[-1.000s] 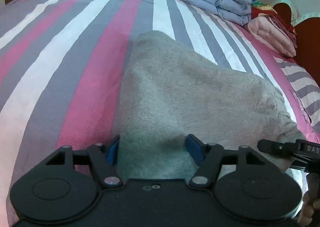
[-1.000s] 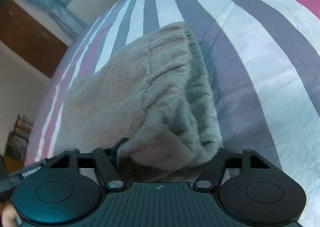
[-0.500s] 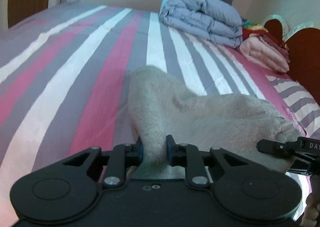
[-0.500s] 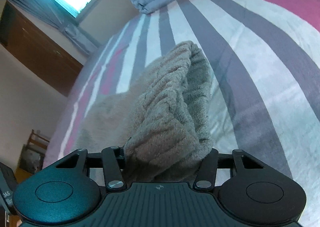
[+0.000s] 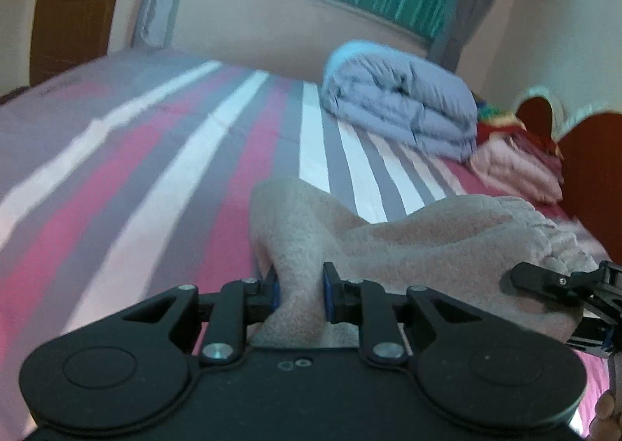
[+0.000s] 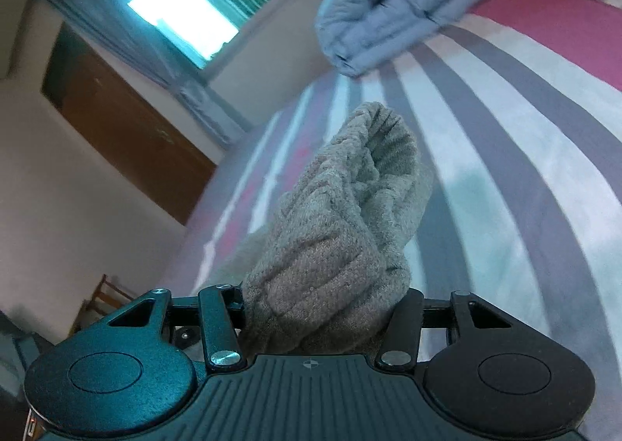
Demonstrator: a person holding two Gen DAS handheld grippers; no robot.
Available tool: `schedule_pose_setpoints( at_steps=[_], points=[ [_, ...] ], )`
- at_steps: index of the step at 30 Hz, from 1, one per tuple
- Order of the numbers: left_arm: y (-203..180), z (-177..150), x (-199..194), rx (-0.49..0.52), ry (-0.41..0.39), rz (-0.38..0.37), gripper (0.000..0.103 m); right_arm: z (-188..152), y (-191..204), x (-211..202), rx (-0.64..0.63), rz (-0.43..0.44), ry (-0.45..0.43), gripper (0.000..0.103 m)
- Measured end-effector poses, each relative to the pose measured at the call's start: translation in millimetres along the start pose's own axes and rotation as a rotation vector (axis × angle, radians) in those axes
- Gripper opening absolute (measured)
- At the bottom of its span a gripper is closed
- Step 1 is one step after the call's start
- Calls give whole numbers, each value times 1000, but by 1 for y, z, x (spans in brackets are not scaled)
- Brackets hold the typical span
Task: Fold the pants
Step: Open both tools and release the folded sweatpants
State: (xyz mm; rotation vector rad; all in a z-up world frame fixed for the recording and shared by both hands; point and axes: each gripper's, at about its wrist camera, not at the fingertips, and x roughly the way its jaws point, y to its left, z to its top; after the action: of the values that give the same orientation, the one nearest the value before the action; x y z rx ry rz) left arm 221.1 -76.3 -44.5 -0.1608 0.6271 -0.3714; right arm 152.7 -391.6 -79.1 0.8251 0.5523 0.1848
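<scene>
The grey fleece pants (image 5: 408,242) lie on the striped bed (image 5: 163,176), one end lifted off the sheet. My left gripper (image 5: 299,295) is shut on a pinch of the pants' near edge. My right gripper (image 6: 318,308) is shut on a thick bunch of the pants (image 6: 342,231), the ribbed waistband standing up in front of it. The right gripper also shows at the right edge of the left wrist view (image 5: 563,285), beside the held fabric.
A folded blue-grey duvet (image 5: 400,106) lies at the far end of the bed, with pink and red folded bedding (image 5: 517,161) beside it. A wooden headboard (image 5: 591,184) stands on the right. A wooden door (image 6: 128,118) and a window are behind.
My left gripper closed on the pants edge. Both grippers have lifted and tilted up, raising the fabric off the bed; the window and walls have come into view.
</scene>
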Motion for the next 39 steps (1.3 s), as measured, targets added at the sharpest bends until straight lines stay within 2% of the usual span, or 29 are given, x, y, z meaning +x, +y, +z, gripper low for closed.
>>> schedule_pose_setpoints(
  at_steps=[4,7,10,11,13,14,15,16,18,21,23,25,27,29,32,33,34,36,37,39],
  points=[
    [15,20,1,-13,-42,31,9,18,27,19,-52,46,-36,51],
    [28,11,15,-17,18,55,9,17,26,40,-24,42,-21,51],
    [38,-19,39,-17,146,81,10,-2,7,60,13,-7,45,51],
    [41,-31,46,-7,178,98,14,-12,-2,65,29,-30,71,51],
    [46,-46,50,-1,199,118,37,-33,-22,78,39,-127,137,55],
    [49,-48,48,-15,201,118,41,-41,-34,83,52,-180,169,60],
    [50,-47,43,-30,198,120,45,-45,-42,83,68,-198,181,61],
    [51,-45,37,-32,190,130,49,-47,-47,78,75,-195,174,64],
    [53,-38,21,-18,144,151,50,-42,-40,66,36,-215,142,69],
    [46,-28,5,5,95,130,66,-27,-15,40,-93,-260,18,72],
    [33,-29,10,60,111,109,66,-16,9,37,-188,-239,-43,81],
    [26,-41,19,85,162,93,61,-12,34,55,-296,-206,-15,83],
    [25,-61,31,99,220,116,60,-15,47,80,-360,-208,36,83],
    [25,-78,30,130,192,133,62,-27,39,104,-396,-278,87,83],
    [28,-80,27,118,200,123,64,-65,16,120,-552,-426,163,84],
    [29,-77,26,113,214,117,64,-78,2,121,-580,-460,173,91],
    [30,-72,25,112,221,108,63,-79,-17,115,-473,-444,182,101],
    [34,-63,21,90,217,101,61,-71,-46,105,-245,-400,202,101],
    [36,-60,16,69,208,95,61,-67,-41,102,-239,-406,183,101],
    [39,-54,8,31,176,90,61,-59,-11,96,-374,-417,95,101]
  ],
)
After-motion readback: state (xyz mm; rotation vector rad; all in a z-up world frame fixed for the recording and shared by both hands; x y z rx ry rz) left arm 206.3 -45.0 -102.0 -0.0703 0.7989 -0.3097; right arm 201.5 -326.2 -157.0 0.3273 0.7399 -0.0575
